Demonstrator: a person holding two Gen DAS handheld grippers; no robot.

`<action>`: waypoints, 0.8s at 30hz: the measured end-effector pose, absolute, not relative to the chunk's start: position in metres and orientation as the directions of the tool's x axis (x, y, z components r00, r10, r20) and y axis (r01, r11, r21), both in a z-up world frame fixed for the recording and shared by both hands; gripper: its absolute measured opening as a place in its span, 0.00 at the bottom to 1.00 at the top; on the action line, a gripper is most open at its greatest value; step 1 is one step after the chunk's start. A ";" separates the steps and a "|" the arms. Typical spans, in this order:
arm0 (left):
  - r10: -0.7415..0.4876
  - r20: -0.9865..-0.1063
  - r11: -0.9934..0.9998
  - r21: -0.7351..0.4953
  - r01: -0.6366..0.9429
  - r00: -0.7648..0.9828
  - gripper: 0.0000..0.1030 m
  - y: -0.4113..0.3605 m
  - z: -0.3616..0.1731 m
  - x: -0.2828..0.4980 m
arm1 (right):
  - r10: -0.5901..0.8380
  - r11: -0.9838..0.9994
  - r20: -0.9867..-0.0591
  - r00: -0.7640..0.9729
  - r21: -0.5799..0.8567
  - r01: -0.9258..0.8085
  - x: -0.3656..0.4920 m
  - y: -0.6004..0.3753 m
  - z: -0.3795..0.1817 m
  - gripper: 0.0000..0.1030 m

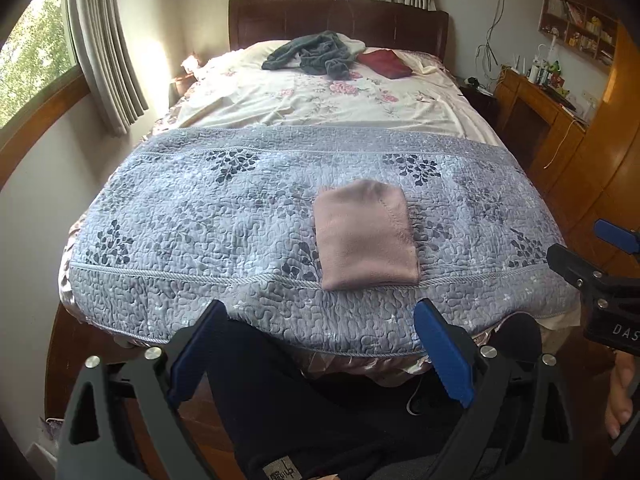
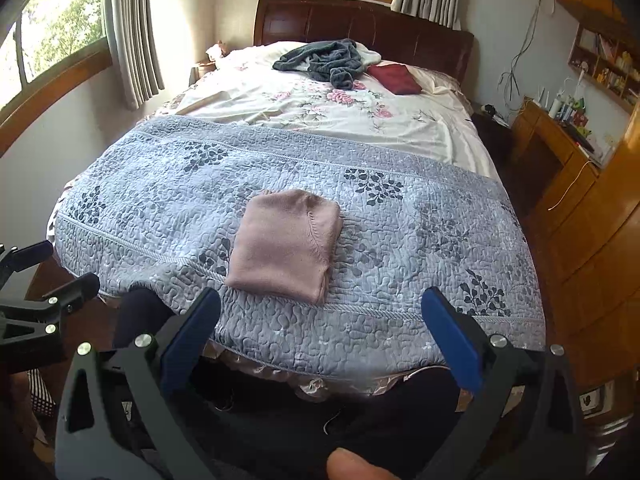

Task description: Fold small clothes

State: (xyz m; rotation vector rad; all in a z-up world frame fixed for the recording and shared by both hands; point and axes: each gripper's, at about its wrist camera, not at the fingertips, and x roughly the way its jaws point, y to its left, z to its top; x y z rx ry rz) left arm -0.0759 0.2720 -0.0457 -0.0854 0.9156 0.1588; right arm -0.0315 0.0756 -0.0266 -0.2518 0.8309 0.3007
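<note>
A pink garment [image 1: 366, 236] [image 2: 285, 244] lies folded into a small rectangle on the grey-blue quilt [image 1: 200, 220] [image 2: 400, 248] near the foot of the bed. My left gripper [image 1: 320, 320] is held back from the bed's foot edge, open, with nothing between its blue pads. My right gripper [image 2: 320, 312] is likewise open and empty, just short of the quilt's near edge, with the folded garment a little beyond it. The right gripper [image 1: 592, 256] also shows at the right edge of the left wrist view, and the left gripper [image 2: 48, 272] at the left edge of the right wrist view.
A crumpled dark grey garment [image 1: 316, 54] [image 2: 324, 60] and a folded dark red cloth [image 1: 386, 63] [image 2: 396, 78] lie near the wooden headboard [image 1: 340, 20] on the floral sheet. A wooden desk [image 1: 544, 108] and cabinets stand to the right. The person's dark-clad legs are below the grippers.
</note>
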 end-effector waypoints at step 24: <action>0.090 -0.801 0.986 -0.011 -0.165 0.592 0.92 0.267 -0.052 -0.067 | 0.172 0.929 -0.757 0.630 -0.089 -0.360 -0.031 0.078 -0.032 0.97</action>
